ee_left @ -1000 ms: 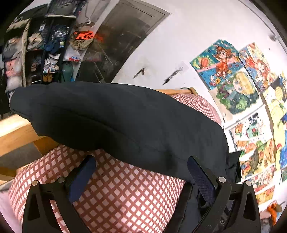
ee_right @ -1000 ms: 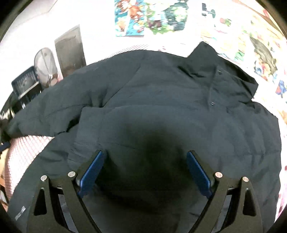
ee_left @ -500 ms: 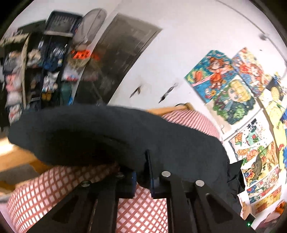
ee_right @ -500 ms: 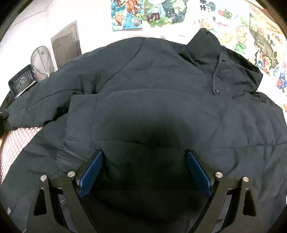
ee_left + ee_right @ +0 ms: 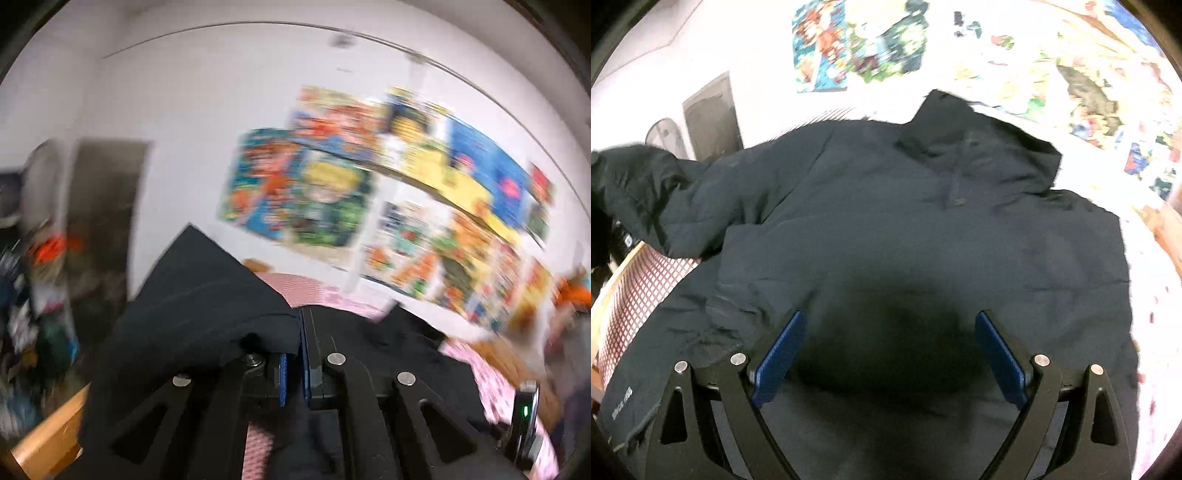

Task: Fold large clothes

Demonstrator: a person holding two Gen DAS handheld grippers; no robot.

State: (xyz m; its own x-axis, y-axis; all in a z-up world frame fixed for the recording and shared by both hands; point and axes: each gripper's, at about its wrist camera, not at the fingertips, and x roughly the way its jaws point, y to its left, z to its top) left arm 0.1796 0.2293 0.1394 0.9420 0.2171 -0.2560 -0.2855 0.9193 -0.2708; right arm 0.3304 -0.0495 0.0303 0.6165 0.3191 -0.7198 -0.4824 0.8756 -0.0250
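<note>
A large dark navy jacket (image 5: pixel 923 229) lies spread over a bed with a red-and-white checked cover (image 5: pixel 646 280), its collar (image 5: pixel 975 140) toward the wall. My right gripper (image 5: pixel 888 332) hovers open over the jacket's lower middle, with nothing between its blue pads (image 5: pixel 779 350). In the blurred left wrist view my left gripper (image 5: pixel 300 328) is shut on the jacket's sleeve (image 5: pixel 207 295), and the cloth drapes over the left finger. From the right wrist view the lifted sleeve (image 5: pixel 639 184) rises at the far left edge.
Colourful posters (image 5: pixel 369 192) cover the white wall behind the bed. A dark door (image 5: pixel 713 118) and cluttered shelves (image 5: pixel 22 295) stand to the left. The bed's wooden frame (image 5: pixel 48 439) shows at the lower left, and more wood (image 5: pixel 1167 229) at the right.
My left gripper closed on the sleeve, then rose and rolled, lifting the cloth off the checked cover. The right gripper shifted slightly over the jacket and stayed open.
</note>
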